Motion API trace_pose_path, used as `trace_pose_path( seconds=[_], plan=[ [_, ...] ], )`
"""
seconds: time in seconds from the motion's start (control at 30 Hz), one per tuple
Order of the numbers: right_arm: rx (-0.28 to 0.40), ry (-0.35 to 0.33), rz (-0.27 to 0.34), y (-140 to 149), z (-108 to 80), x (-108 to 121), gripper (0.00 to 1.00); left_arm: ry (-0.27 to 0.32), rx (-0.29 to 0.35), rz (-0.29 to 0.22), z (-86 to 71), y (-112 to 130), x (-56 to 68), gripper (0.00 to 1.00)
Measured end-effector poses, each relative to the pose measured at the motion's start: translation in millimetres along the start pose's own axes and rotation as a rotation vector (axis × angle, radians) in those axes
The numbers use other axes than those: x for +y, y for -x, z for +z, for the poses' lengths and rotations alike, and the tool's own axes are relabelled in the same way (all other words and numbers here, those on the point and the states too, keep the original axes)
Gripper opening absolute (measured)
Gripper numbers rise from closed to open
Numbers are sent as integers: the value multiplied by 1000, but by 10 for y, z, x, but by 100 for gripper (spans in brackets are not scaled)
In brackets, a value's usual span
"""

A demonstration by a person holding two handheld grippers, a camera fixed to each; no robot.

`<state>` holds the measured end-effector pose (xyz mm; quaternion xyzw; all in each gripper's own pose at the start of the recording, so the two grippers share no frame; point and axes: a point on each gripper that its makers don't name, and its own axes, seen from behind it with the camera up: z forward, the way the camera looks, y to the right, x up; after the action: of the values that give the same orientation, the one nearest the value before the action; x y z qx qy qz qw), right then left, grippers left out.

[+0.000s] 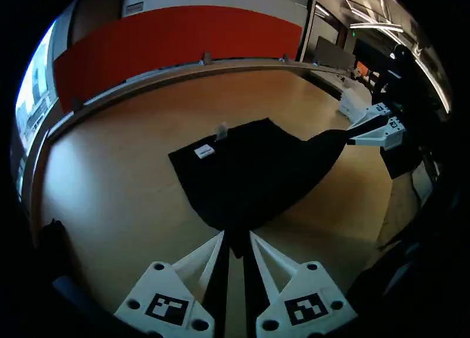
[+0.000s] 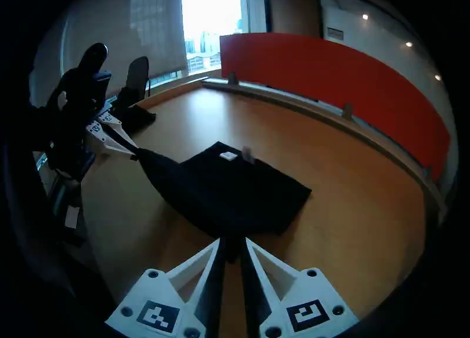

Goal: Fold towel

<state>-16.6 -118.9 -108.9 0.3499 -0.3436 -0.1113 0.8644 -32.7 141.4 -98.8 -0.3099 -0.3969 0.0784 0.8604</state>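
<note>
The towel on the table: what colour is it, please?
The towel is black, clearest in the left gripper view.

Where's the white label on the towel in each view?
Left gripper view: white label left of centre, on the black towel's far-left part.
Right gripper view: near centre, at the towel's far edge.
Shared landmark: red partition behind the table.

Dim overall, window (image 2: 211, 26) glaring, edges fisheye-warped.
</note>
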Motion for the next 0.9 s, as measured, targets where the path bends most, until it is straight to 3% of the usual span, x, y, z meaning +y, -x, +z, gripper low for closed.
trace_pose_path(
  seconds=[0.9],
  plan=[
    [0, -9, 2, -129, -296, -192, 16, 25, 16, -50, -306, -65, 125, 14]
  ],
)
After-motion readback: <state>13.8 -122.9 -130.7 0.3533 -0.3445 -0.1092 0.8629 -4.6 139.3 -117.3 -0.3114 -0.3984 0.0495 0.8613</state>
